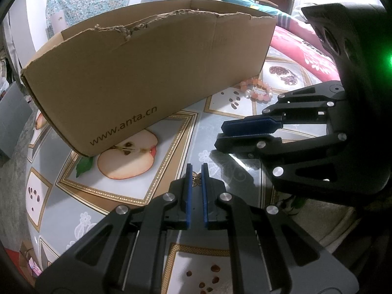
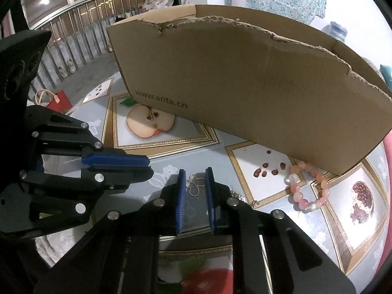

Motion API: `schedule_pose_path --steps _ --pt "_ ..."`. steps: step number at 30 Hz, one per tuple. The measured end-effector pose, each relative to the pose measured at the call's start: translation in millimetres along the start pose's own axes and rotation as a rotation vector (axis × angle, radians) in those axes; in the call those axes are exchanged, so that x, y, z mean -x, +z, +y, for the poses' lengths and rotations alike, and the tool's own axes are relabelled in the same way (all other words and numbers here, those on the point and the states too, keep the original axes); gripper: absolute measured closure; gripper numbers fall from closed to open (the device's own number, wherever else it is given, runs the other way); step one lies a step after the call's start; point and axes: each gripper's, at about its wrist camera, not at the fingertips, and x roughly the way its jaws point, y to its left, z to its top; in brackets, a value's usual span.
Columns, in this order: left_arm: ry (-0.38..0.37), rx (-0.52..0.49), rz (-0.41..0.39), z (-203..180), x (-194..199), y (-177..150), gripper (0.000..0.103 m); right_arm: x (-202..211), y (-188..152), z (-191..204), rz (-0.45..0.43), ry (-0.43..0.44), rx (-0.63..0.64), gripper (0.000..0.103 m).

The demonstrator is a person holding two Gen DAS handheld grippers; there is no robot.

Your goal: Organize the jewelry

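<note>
My left gripper (image 1: pixel 196 171): matte black linkage arms with long slotted cut-outs and round silver screw heads at the pivots. Fingers (image 1: pixel 188 196) carry flat blue pads, ribbed on the inner faces. My right gripper (image 2: pixel 195 176): same black frame, same silver screws, same blue ribbed pads (image 2: pixel 180 203). Seen from the left wrist, the right unit's housing is a bulky black shell with round recesses and a green light glowing at its edge.
</note>
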Motion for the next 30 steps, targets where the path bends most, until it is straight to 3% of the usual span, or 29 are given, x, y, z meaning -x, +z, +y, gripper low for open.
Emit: schedule_pose_path --steps 21,26,30 --pt "-0.010 0.010 -0.018 2.9 -2.6 5.1 0.101 34.7 -3.6 -29.4 -0.038 0.028 -0.117 0.097" --pt "0.000 0.003 -0.039 -2.1 1.9 8.9 0.069 41.2 -11.4 -33.7 -0.044 0.040 -0.155 0.097" --pt "-0.022 -0.040 -0.038 -13.0 -0.7 15.2 0.064 44.7 -19.3 -40.2 -0.051 0.050 -0.193 0.096"
